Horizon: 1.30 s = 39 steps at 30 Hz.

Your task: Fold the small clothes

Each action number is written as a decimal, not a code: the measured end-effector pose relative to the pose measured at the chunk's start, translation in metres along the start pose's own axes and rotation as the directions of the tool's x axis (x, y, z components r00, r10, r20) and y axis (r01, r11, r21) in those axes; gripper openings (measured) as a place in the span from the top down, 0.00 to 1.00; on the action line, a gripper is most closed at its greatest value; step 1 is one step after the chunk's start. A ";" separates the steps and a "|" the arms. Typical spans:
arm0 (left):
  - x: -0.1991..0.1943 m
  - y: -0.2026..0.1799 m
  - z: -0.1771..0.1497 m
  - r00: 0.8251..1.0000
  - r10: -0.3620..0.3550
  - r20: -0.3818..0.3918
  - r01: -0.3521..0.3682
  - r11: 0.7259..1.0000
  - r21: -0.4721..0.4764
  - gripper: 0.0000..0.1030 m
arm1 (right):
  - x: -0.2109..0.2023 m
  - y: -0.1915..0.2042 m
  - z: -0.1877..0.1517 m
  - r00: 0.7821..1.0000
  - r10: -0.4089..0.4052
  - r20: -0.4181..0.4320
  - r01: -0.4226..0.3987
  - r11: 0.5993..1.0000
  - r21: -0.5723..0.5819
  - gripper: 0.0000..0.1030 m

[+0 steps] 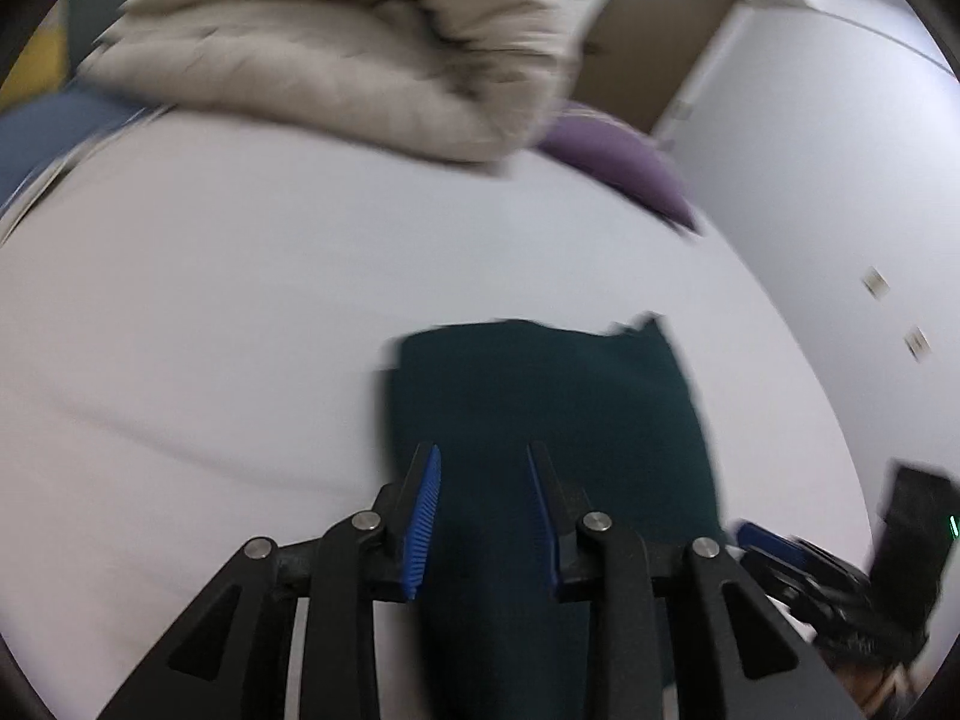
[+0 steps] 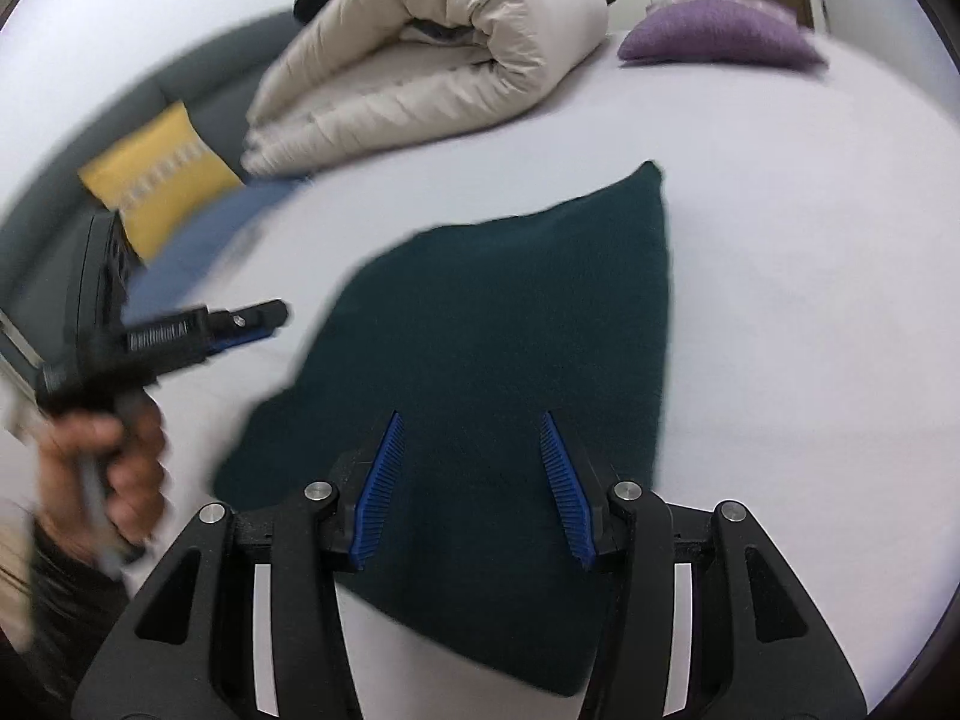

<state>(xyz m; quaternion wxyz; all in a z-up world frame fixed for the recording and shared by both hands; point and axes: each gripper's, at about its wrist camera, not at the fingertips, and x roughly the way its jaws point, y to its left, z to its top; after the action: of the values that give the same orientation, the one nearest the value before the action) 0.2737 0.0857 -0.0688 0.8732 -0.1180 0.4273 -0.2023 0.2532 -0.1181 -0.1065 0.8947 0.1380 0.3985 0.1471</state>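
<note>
Both tongs are built of matte black plastic links joined by round silver pivot pins — four pins show across each set. The left tongs (image 1: 483,456) carry narrow fingers lined with ribbed blue pads (image 1: 423,516), and the right tongs (image 2: 470,426) have the same toothed blue pads (image 2: 379,480). The hand (image 2: 111,468) wraps a black pistol-style handle below a boxy black housing — a dark sleeve shows at the wrist.

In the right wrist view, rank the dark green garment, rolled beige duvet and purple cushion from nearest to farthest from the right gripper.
From the right gripper:
1. Dark green garment, spread directly beneath and ahead of the fingers.
2. Rolled beige duvet, ahead, upper left.
3. Purple cushion, farthest, upper right.
</note>
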 end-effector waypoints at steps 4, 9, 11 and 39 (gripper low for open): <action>0.039 -0.010 -0.027 0.988 0.034 -0.149 -0.027 0.998 0.052 0.72 | 0.012 -0.018 -0.013 0.987 0.146 -0.072 -0.138 0.985 0.099 0.55; 0.043 0.004 -0.037 0.984 0.050 -0.173 -0.042 0.998 0.051 0.85 | 0.029 -0.065 -0.037 0.939 0.313 -0.145 -0.268 0.926 0.265 0.69; 0.037 0.010 -0.043 0.984 0.024 -0.177 -0.019 0.999 0.032 0.85 | 0.022 -0.075 -0.040 0.924 0.358 -0.134 -0.304 0.900 0.311 0.69; 0.029 -0.011 -0.046 0.988 -0.014 -0.157 0.021 0.999 0.046 0.68 | 0.113 -0.104 0.106 0.932 0.355 -0.069 -0.299 0.865 0.403 0.55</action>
<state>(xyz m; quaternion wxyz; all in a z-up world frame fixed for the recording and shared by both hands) 0.2510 0.0614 -0.1128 0.8378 -0.0847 0.4885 -0.2287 0.4214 -0.1850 -0.1518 0.7813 0.3664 0.4525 0.2248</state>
